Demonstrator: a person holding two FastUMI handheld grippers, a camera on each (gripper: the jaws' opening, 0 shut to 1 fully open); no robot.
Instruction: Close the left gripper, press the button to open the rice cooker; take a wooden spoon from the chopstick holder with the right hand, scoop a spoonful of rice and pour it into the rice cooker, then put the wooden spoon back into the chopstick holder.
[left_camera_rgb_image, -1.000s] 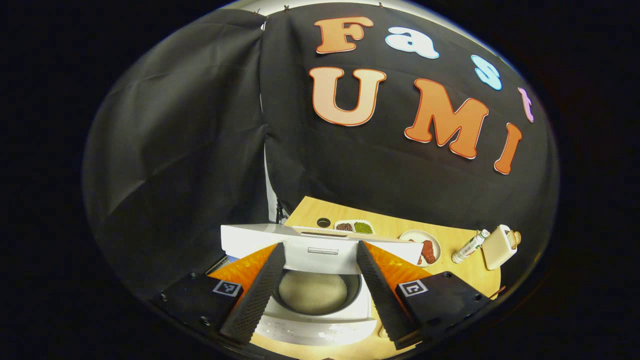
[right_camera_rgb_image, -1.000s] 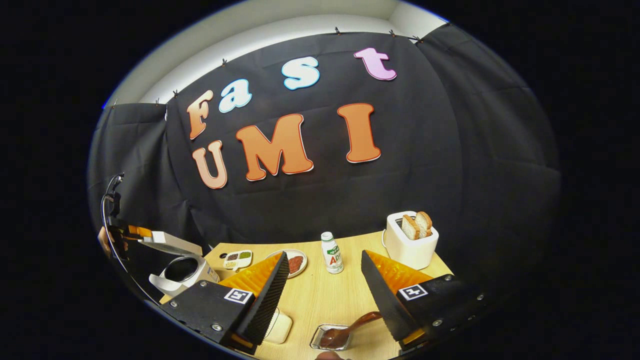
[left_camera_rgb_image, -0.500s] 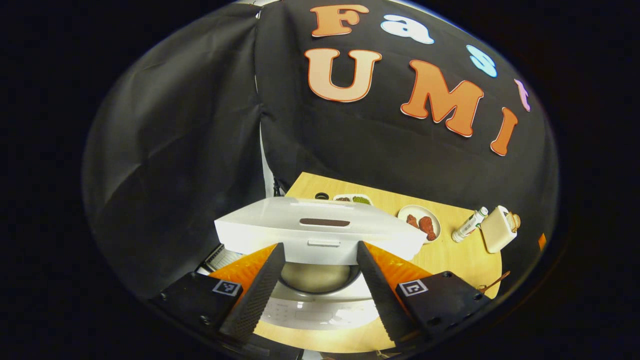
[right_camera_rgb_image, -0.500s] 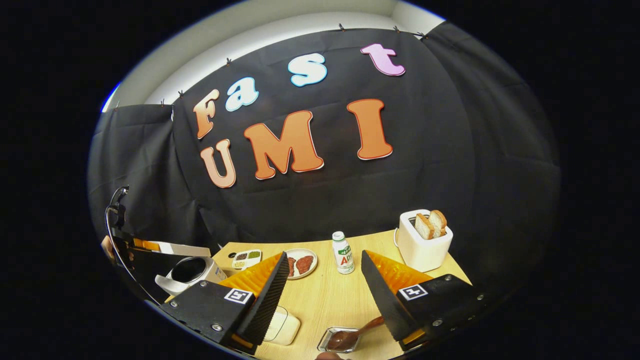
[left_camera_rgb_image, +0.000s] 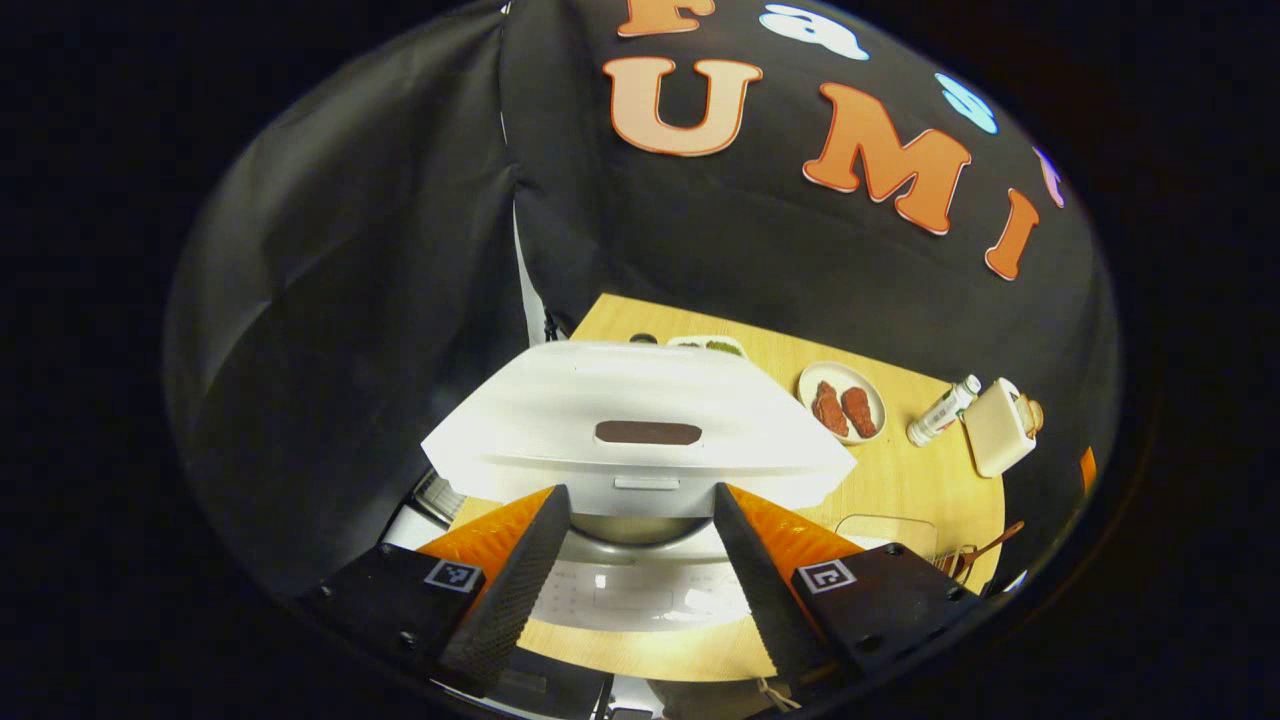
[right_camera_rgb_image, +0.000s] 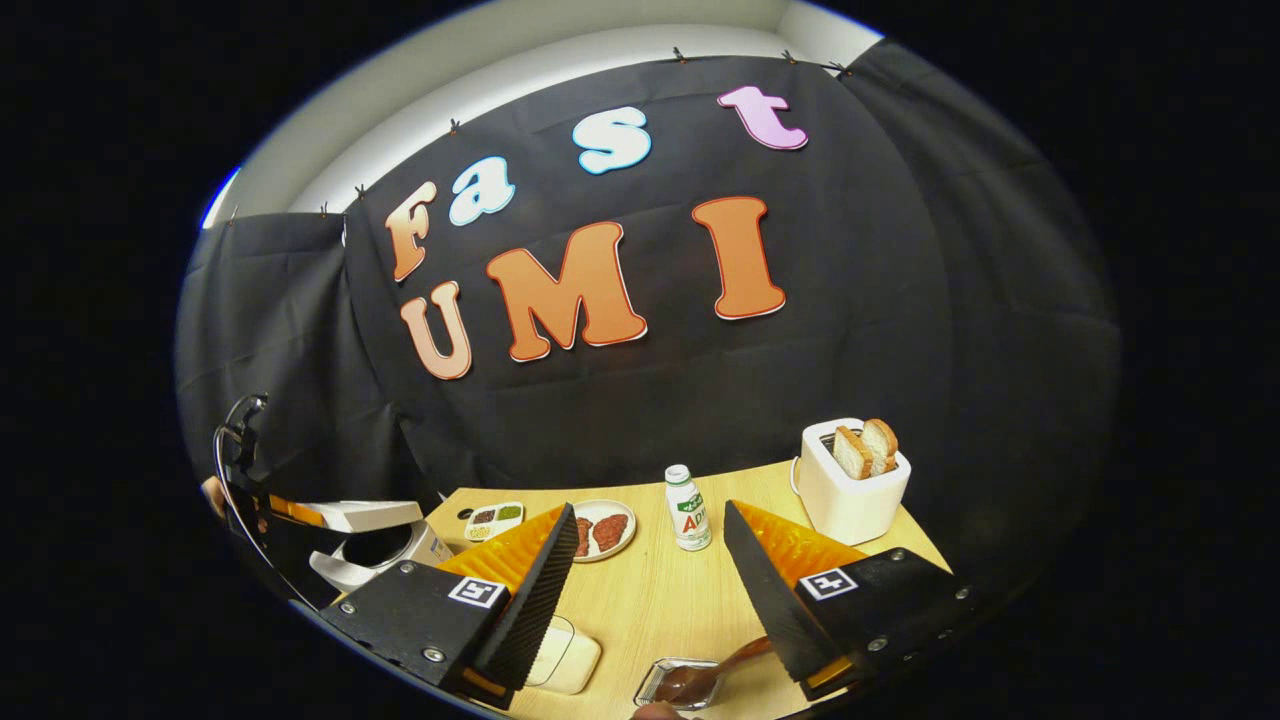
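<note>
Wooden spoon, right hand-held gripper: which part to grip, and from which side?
Grip the wooden spoon by its handle, not the bowl. The bowl sits down in the small tray, while the slim handle slopes up and out over the rim, free on both sides. Bring the open right hand-held gripper down from above, with the fingers straddling the handle crosswise. That is probably the firmest hold.

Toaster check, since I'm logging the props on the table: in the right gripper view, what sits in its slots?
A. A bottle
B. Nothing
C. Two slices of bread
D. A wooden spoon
C: two browned slices of bread stick up out of the white toaster at the table's far right.
</note>
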